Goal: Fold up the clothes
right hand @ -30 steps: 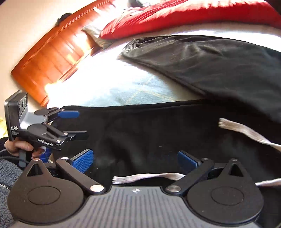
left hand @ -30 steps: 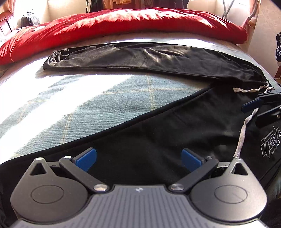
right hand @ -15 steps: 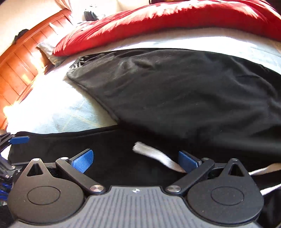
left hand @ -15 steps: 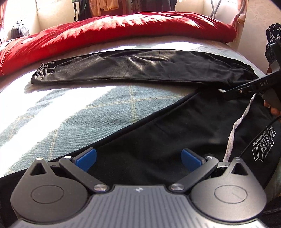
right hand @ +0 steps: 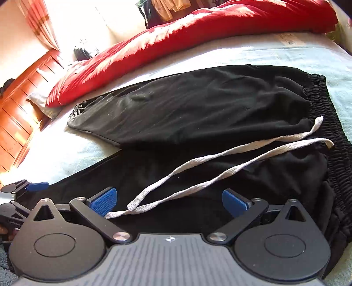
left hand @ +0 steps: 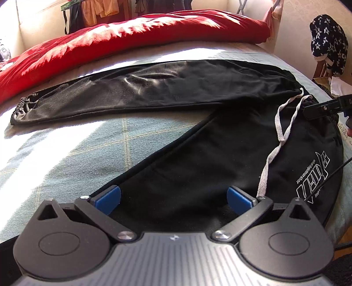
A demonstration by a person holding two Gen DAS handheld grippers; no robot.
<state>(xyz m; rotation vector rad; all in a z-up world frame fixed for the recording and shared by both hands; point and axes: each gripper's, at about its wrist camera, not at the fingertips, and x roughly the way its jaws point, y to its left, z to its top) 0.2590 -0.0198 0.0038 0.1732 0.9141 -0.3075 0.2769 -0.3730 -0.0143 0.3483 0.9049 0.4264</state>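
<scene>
Black track pants (left hand: 167,96) (right hand: 198,110) lie spread on the bed with the two legs apart in a V. A white drawstring (left hand: 277,140) (right hand: 220,162) trails over the near leg from the elastic waistband (right hand: 330,123). White lettering (left hand: 312,176) marks the near leg. My left gripper (left hand: 173,198) hovers open over the near leg with nothing between its blue pads. My right gripper (right hand: 169,201) is open too, low over the cloth near the drawstring's loose ends. The right gripper's black tip (left hand: 319,109) shows at the waistband in the left wrist view.
A red duvet (left hand: 123,41) (right hand: 187,37) is bunched along the far side of the bed. Pale checked sheet (left hand: 66,149) shows between the legs. A wooden headboard (right hand: 19,105) stands at left. Clothes hang behind (left hand: 96,11), and a star-patterned garment (left hand: 330,37) hangs at right.
Both grippers have swung rightward toward the waistband end. The right wrist view now takes in the whole waistband and drawstring; the left gripper has drifted to its far left edge. Both stay open.
</scene>
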